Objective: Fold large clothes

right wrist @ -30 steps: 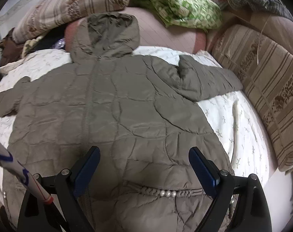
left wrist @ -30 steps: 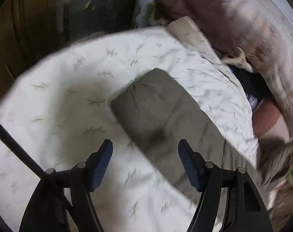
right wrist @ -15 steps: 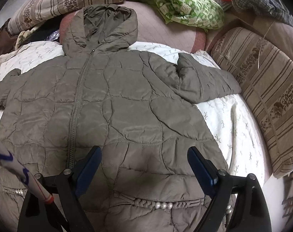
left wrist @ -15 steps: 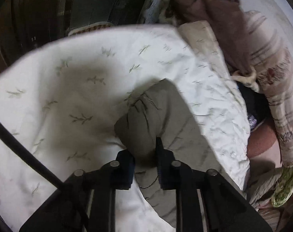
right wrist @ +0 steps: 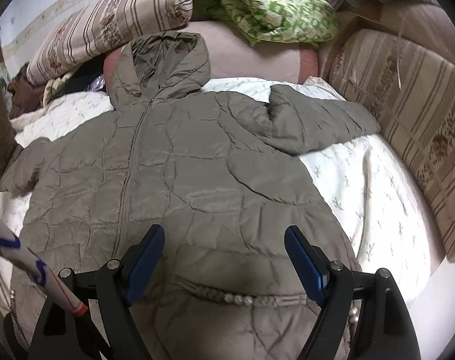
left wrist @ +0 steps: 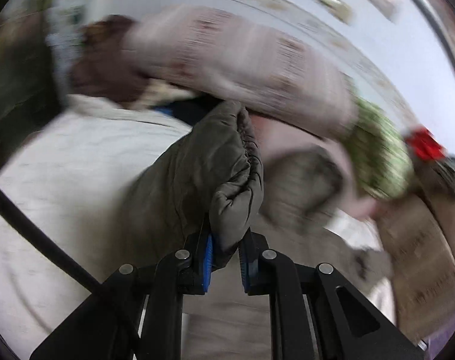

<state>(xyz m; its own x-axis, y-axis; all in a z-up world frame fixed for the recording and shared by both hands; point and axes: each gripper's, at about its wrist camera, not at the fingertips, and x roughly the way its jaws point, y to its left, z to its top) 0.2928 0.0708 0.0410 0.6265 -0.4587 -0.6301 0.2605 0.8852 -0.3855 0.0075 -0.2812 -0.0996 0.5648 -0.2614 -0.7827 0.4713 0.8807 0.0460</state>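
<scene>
An olive quilted hooded jacket (right wrist: 179,174) lies face up on a white patterned bedsheet (right wrist: 362,186), zipper closed, hood toward the far pillows. Its right sleeve (right wrist: 314,126) lies spread to the right. My left gripper (left wrist: 226,258) is shut on the cuff end of the left sleeve (left wrist: 215,165) and holds it lifted above the sheet; that view is blurred. My right gripper (right wrist: 227,258) is open and empty, hovering over the jacket's lower front, just above a beaded hem trim (right wrist: 242,298).
A striped pillow (right wrist: 107,27) and a green patterned blanket (right wrist: 266,6) lie beyond the hood. A striped cushion (right wrist: 413,114) runs along the right side. Dark clothes (right wrist: 26,93) pile at the far left.
My left gripper closed on the left sleeve cuff, then lifted it and swung toward the jacket body. My right gripper stayed open and shifted slightly over the jacket front.
</scene>
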